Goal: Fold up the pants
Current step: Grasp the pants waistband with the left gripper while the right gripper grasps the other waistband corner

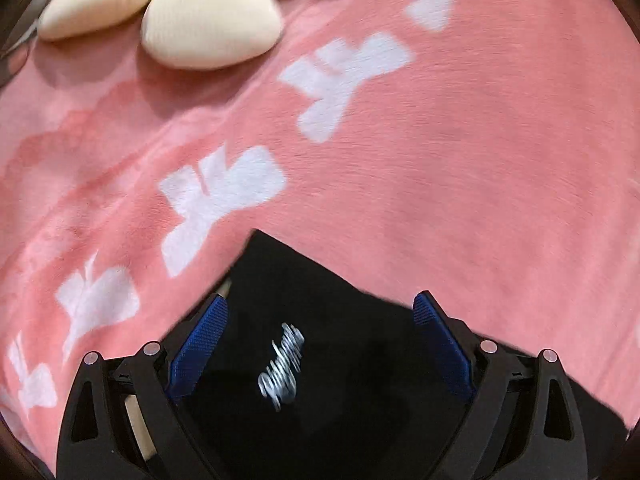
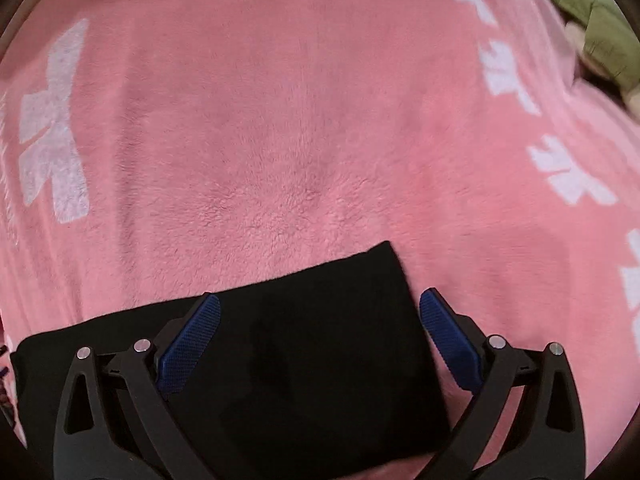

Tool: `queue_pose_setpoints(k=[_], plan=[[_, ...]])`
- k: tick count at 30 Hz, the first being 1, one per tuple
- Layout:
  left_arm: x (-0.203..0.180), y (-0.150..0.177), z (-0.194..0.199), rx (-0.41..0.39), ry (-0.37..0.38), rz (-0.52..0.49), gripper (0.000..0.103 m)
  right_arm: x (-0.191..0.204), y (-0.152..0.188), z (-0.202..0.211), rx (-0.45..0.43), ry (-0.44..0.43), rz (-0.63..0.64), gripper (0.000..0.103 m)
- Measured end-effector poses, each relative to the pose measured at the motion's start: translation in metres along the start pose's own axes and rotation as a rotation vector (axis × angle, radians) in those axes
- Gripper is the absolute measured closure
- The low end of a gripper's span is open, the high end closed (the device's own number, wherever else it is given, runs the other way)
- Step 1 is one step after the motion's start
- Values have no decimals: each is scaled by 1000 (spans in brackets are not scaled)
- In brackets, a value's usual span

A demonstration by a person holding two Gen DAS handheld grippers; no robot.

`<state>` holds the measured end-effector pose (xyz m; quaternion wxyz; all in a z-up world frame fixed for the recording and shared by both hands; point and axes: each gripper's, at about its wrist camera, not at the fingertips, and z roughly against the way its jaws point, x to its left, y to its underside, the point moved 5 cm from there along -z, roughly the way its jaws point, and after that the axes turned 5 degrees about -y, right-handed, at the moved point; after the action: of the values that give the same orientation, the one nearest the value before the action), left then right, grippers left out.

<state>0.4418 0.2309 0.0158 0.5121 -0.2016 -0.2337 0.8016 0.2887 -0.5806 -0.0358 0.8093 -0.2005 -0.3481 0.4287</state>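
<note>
Nearest the left wrist camera, the left gripper (image 1: 320,312) stands with its blue ribbed pads (image 1: 198,346) wide apart above the black fabric pants (image 1: 340,360), which lie flat on the pink fleece blanket with white bow shapes (image 1: 440,160); a silvery script logo (image 1: 282,366) shows between the pads, too blurred to read. The right gripper (image 2: 320,312) is likewise spread, its pads astride a squared corner of the pants (image 2: 320,340); whether either touches the cloth is unclear. Farther off, cream plush cushions (image 1: 212,20) rest at the blanket's far edge, and a green stuffed item (image 2: 592,12) sits beyond it.
</note>
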Motion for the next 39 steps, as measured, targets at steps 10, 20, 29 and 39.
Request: queue_pose_setpoints(k=[10, 20, 29, 39], plan=[[0, -10, -25, 76, -36, -44, 101, 21, 0, -4, 11, -4, 68, 89], [56, 5, 129, -60, 223, 18, 103, 43, 17, 131, -165, -166, 183, 91], [121, 113, 207, -8, 255, -59, 103, -24, 104, 195, -116, -157, 154, 90], [137, 198, 215, 69, 307, 119, 23, -65, 157, 248, -259, -42, -16, 38]])
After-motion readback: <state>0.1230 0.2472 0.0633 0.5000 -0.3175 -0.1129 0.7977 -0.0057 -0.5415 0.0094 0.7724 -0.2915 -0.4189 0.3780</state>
